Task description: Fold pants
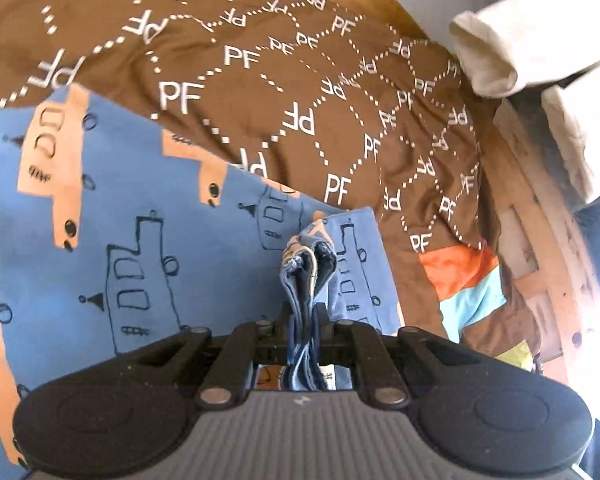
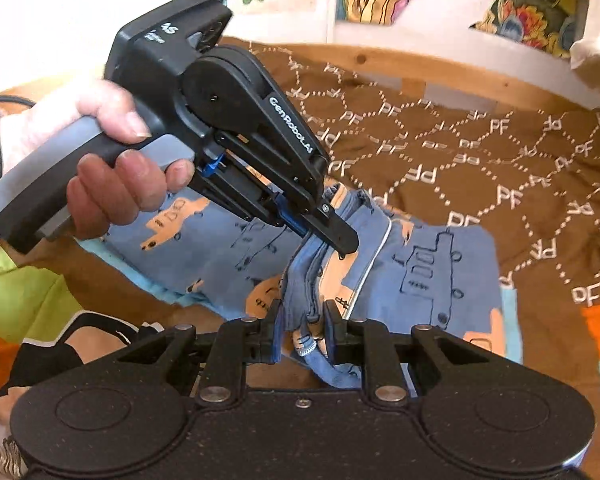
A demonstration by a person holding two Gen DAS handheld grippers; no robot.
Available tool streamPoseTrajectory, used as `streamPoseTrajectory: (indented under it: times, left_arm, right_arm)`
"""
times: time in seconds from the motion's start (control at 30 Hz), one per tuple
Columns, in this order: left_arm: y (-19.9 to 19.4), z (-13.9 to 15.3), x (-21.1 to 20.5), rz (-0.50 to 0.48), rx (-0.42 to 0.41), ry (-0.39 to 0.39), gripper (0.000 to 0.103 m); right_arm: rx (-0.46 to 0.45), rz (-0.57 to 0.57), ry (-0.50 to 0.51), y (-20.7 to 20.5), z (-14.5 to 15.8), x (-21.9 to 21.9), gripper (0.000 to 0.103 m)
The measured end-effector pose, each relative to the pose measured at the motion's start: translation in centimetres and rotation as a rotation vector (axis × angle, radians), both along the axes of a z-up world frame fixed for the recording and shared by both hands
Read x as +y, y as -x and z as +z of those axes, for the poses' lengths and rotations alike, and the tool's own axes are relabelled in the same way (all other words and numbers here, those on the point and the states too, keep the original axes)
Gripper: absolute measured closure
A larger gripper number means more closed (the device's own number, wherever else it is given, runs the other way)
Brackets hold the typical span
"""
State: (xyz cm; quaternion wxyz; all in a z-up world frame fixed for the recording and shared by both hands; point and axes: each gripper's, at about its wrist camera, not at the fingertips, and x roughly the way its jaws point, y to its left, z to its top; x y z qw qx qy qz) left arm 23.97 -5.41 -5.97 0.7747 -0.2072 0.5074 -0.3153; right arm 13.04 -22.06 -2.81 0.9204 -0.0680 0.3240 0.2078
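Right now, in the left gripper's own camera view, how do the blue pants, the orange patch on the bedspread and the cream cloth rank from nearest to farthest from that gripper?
1. Blue pants: a bunched edge is clamped in the left gripper.
2. Orange patch: just beyond, to the right, on the brown bedspread.
3. Cream cloth: farthest, upper right by the wooden bed frame.

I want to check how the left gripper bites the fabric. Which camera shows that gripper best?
The right wrist view: it shows the left gripper whole from the side, hand on its handle, fingers shut on a bunched edge of the blue pants. The left wrist view shows only its own base and the fabric wad between its fingers.
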Motion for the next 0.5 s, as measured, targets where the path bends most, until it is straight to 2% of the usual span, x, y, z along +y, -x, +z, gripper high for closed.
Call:
streamPoseTrajectory:
  times: [0.07, 0.13, 0.4, 0.5]
  left_arm:
    - [0.3, -0.9, 0.7, 0.022, 0.0, 0.036, 0.084]
    - [0.3, -1.9, 1.0, 0.025, 0.02, 0.036, 0.07]
    - [-0.2, -2.6, 1.5, 0.04, 0.064, 0.066, 0.071]
    - [0.0, -2.4, 1.3, 0.039, 0.046, 0.038, 0.08]
  right_arm:
    - [0.011, -0.006, 0.012, -0.2, -0.3, 0.4, 0.081]
    - [0.015, -0.006, 0.022, -0.2, -0.5, 0.4, 0.081]
    - [0.002, 0.016, 0.076, -0.1, -1.1, 1.3, 0.069]
    - [-0.01, 0.028, 0.103, 0.0, -1.2, 1.6, 0.069]
